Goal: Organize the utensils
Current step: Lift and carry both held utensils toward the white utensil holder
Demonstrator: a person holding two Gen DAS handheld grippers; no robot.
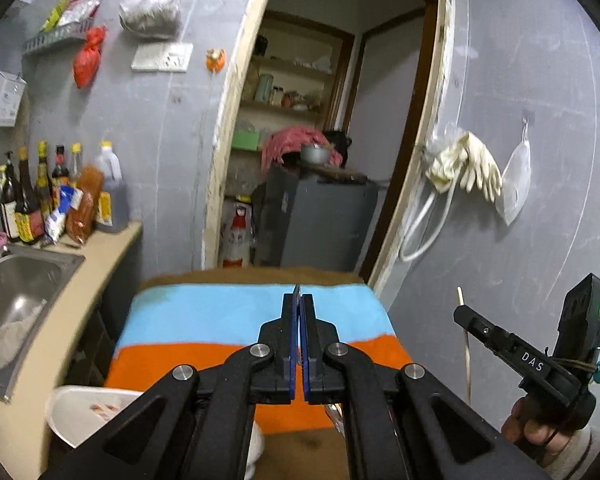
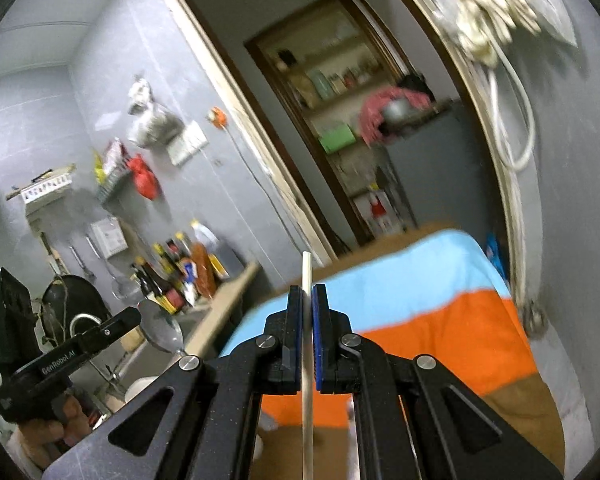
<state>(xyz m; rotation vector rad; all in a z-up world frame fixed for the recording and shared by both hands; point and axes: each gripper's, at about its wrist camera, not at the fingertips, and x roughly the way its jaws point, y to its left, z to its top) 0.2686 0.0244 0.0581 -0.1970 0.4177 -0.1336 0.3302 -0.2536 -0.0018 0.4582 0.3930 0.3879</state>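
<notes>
- Chopstick (image 2: pixel 306 360): a pale, thin stick clamped between the pads of the right gripper (image 2: pixel 308 300), running along the jaws and poking out past the fingertips
- From the left wrist view the same chopstick (image 1: pixel 466 344) stands nearly upright beside the right gripper (image 1: pixel 466 316), against the grey wall
- Left gripper (image 1: pixel 299 300): jaws closed on a thin flat metal piece (image 1: pixel 297 292) whose tip just shows between the blue pads; which utensil it is cannot be told
- In the right wrist view a round metal spoon bowl (image 2: pixel 162 330) shows just ahead of the left gripper (image 2: pixel 134 316)
- Both grippers are held up above a table covered by a cloth (image 1: pixel 220 320) striped light blue and orange
- A white bowl (image 1: pixel 88 412) sits below the left gripper at the near left of the table
- A steel sink (image 1: pixel 16 280) lies to the left, with sauce bottles (image 1: pixel 40 196) behind it on the counter
- Rubber gloves (image 1: pixel 468 164) hang on the wall to the right of an open doorway (image 1: pixel 320 120)
</notes>
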